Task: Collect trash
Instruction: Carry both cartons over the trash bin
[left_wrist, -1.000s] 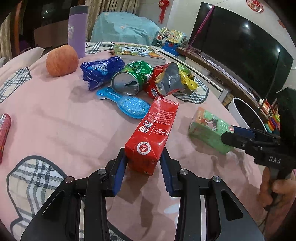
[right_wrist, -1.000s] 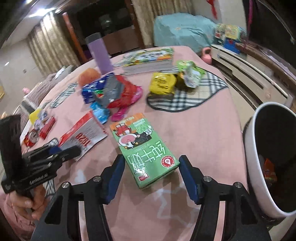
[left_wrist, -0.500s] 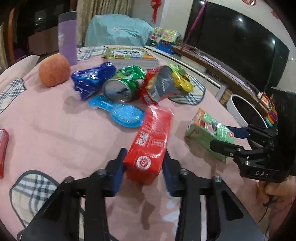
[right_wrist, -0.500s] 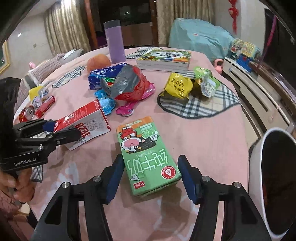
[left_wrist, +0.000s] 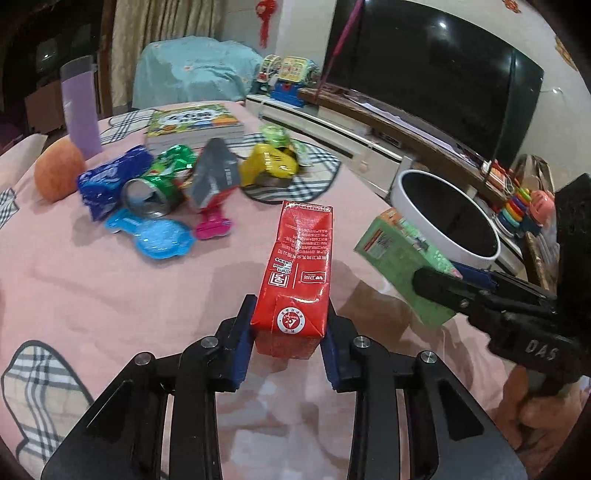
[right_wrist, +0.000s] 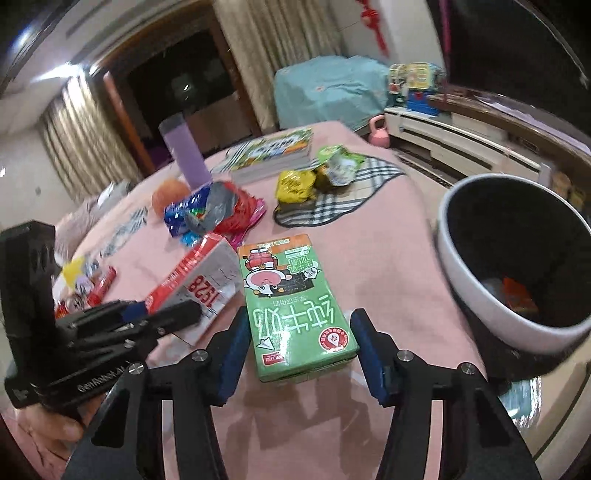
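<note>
Your left hand-held gripper (left_wrist: 288, 343) grips the red carton (left_wrist: 297, 280), raised over the counter (left_wrist: 110, 288). Your right hand-held gripper (right_wrist: 297, 349) is closing around the green carton (right_wrist: 295, 306), beside the white bin (right_wrist: 517, 266).

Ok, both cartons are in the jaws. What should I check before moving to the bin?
1. Left gripper clamped on red carton: ok, pads press both sides.
2. Right gripper on green carton: ok, carton between closing jaws.
3. Cartons lifted off the table: green ok; red cannot tell.
4. White bin open, with room inside: ok.
5. Way from green carton to bin unobstructed: ok.
</note>
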